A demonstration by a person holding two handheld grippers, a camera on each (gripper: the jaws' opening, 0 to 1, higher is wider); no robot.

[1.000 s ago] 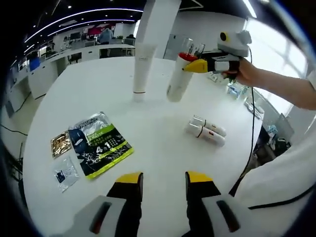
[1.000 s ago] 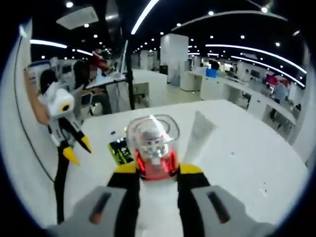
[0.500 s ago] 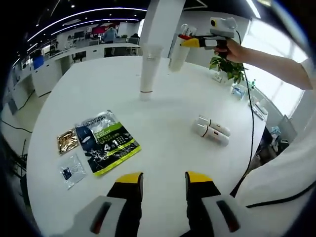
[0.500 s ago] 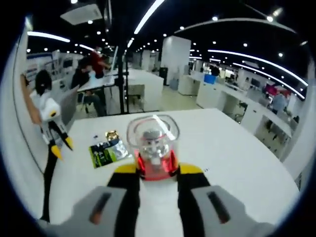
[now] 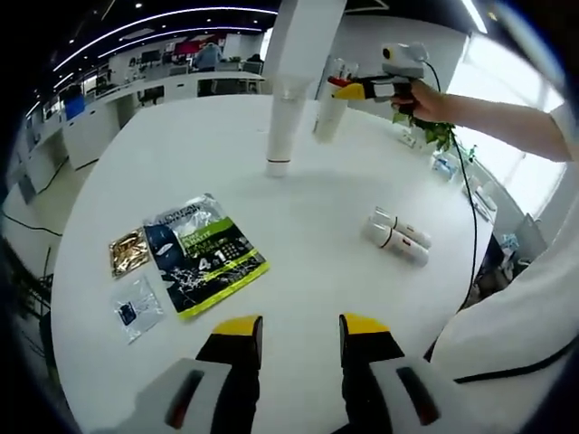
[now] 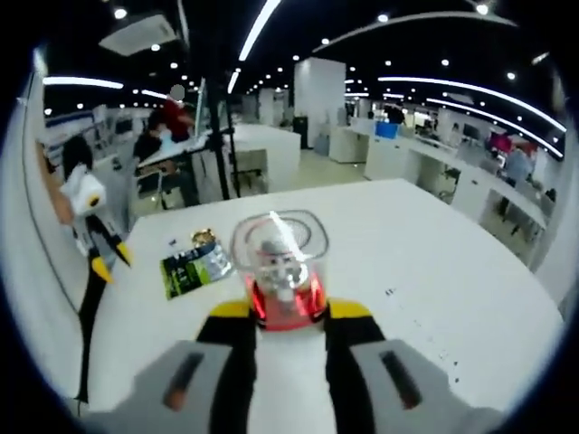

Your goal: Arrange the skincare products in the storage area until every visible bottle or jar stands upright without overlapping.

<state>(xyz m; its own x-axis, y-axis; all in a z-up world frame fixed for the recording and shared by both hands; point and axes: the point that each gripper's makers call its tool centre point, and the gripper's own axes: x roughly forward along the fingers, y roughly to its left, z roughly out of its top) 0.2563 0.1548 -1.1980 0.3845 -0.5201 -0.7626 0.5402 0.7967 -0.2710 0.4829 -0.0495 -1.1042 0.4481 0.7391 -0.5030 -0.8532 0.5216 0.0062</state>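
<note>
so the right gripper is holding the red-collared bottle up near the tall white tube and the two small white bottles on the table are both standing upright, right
Not quite. The right gripper does hold the red-collared bottle near the tall white tube, but the two small white bottles are lying on their sides on the table, not standing. The left gripper view shows this.

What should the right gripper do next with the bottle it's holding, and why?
Probably lower it and stand it on bare table beside the upright white tube. The right gripper holds the white bottle with the red collar in the air, tilted, near that tube. Two small white bottles lie on their sides, and the left gripper is open and free for those afterwards.
</note>
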